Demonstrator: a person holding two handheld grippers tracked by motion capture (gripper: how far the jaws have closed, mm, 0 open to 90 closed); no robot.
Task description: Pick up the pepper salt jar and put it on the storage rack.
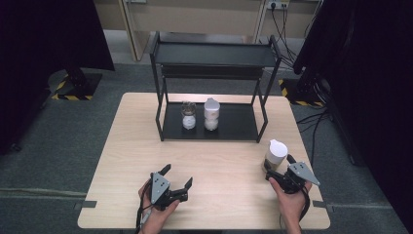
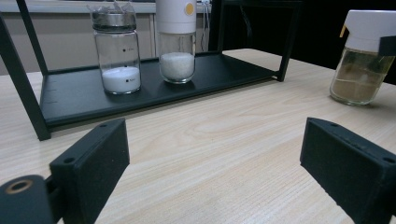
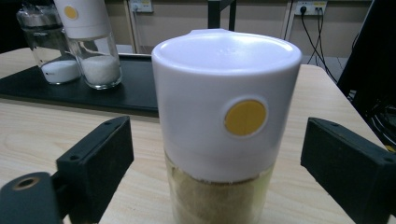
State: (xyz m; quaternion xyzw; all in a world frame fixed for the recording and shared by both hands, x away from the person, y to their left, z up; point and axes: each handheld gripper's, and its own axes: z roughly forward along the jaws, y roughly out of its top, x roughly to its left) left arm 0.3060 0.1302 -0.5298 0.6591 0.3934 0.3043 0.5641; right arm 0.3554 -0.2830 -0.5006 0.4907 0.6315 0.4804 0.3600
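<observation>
**Right gripper view: the brown-spice jar stands between open jaws**

We see the white-capped glass jar of brown powder upright on the pale wooden table, standing between the two black jaws of our right gripper. The jaws stand apart, with a gap on each side of the jar, so the pads are not pressing on it; we judge that the gripper is lined up for a grasp around the white cap, where the body is widest and least slippery.

In the high view the same jar stands near the table's right edge, just ahead of the right gripper and well apart from the black metal two-tier rack. On the rack's lower shelf a clear glass jar with a metal lid and a white-capped glass jar of white grains stand side by side, with room to their right. We take that bare space for the likely home of the third jar.

Our left gripper rests low over the table with jaws wide apart, holding nothing, seemingly kept out of the way.
</observation>
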